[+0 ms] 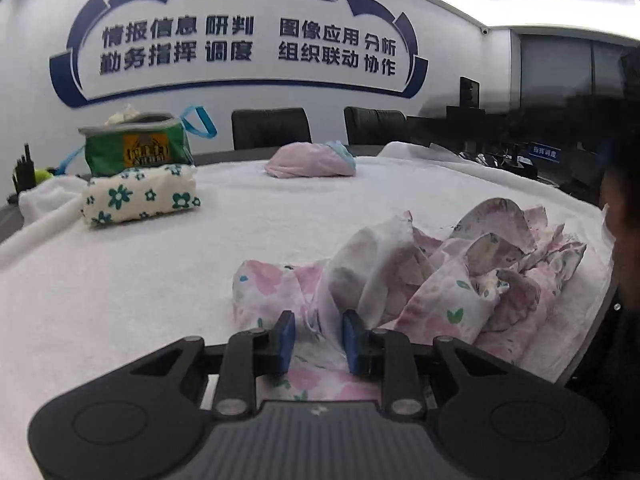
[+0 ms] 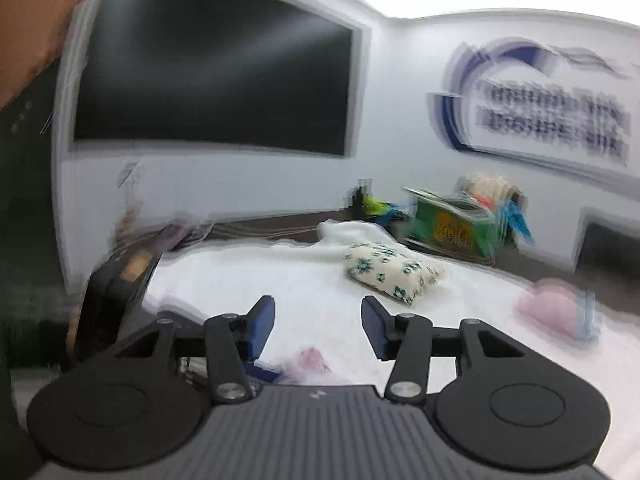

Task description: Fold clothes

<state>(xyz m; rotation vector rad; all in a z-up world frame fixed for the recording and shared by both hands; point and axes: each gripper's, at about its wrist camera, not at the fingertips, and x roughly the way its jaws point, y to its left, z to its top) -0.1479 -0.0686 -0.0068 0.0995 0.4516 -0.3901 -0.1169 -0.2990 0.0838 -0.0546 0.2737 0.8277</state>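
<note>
The crumpled pink floral garment [image 1: 420, 280] lies heaped at the near right of the white towel-covered table [image 1: 160, 280], close to the table's right edge, where a person in dark clothing [image 1: 624, 240] stands right beside it. The left gripper [image 1: 319, 340] sits low over the garment's near hem, blue pads [image 1: 287, 340] a little apart with cloth lying between and under them; the pads don't look pressed onto it.

Open room: a wide bare stretch of towel runs left and forward of the heap. Farther back, well apart, a folded cream bundle with green flowers [image 1: 140, 196] rests just in front of a green storage bag [image 1: 136, 148], and a pink folded bundle [image 1: 310, 160] sits toward the far edge. Two dark chair backs [image 1: 272, 128] stand behind the table under a wall with blue lettering [image 1: 240, 44].

The right wrist view is smeared with blur. The right gripper [image 2: 318, 328] is spread, nothing between its pads, over bare towel; a bit of pink cloth shows just below it. A large dark screen [image 2: 212, 80] fills the wall ahead.
</note>
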